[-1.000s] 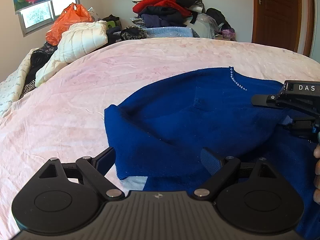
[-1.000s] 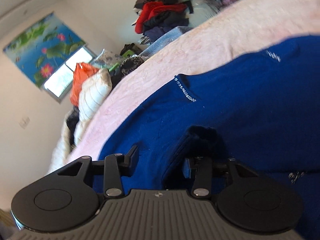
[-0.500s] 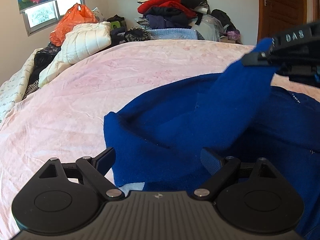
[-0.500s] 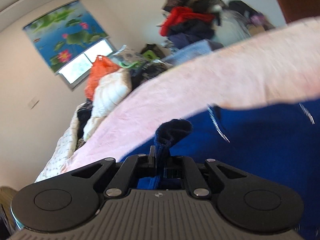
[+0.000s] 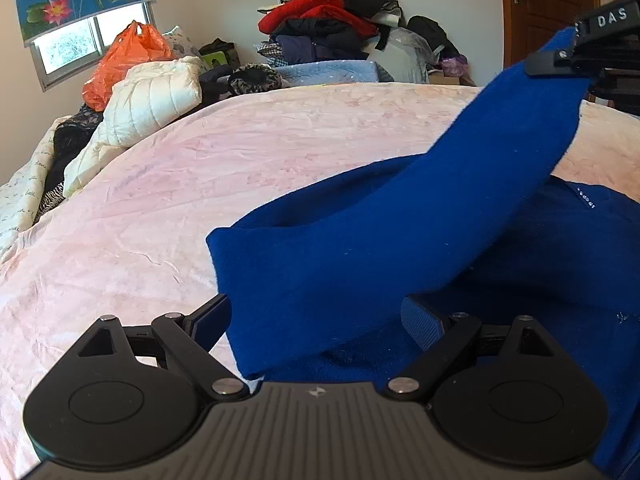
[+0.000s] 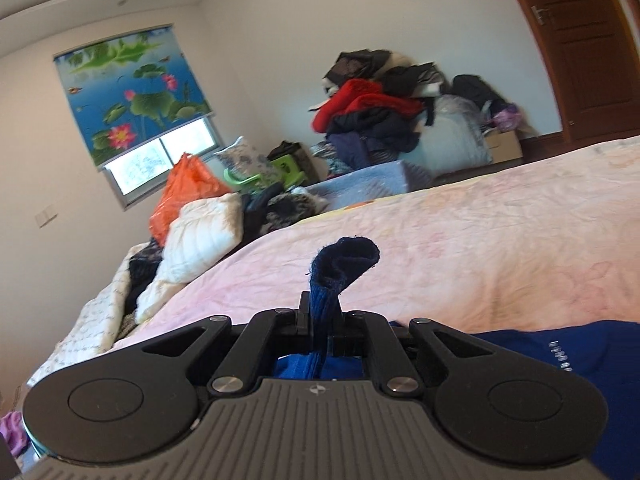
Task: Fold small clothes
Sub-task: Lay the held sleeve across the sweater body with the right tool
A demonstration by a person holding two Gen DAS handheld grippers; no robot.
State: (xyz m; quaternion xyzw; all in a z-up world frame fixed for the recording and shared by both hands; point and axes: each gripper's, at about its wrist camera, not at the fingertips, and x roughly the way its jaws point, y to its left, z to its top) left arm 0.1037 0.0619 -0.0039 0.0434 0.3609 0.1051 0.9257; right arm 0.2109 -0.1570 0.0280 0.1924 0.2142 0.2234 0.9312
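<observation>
Plastic, orange and crumpled: a bag (image 5: 120,62) sits at the upper left of the left wrist view, knotted at the top, its contents not visible. Right of it, in the right wrist view, a cardboard box (image 6: 502,146) stands by the far wall, half hidden by the clothes pile (image 6: 384,114), so what it holds cannot be told.

The left claw (image 5: 316,316) fills the bottom of its own view, spread wide, one finger at lower left and one at lower right. A fold of the blue garment (image 5: 400,248) lies between the fingers, but the pads do not press on it. The right claw (image 6: 320,320), at the bottom centre of its view, is pressed together and pinches a sleeve end of that garment; a dark blue tuft pokes up above the fingertips. In the left wrist view the same claw enters at the upper right edge, and the sleeve stretches from it diagonally down toward the lower centre, raised off the bed. The rest of the garment lies flat on the bed at centre right, a line of small beads showing near its neckline.

The pink bedspread (image 5: 160,200) is wrinkled and covers the bed. A white quilted jacket (image 5: 148,100) lies at its far left. Above that, a lotus-print blind (image 6: 128,92) hangs over a window. A brown door (image 6: 584,40) stands at the upper right.
</observation>
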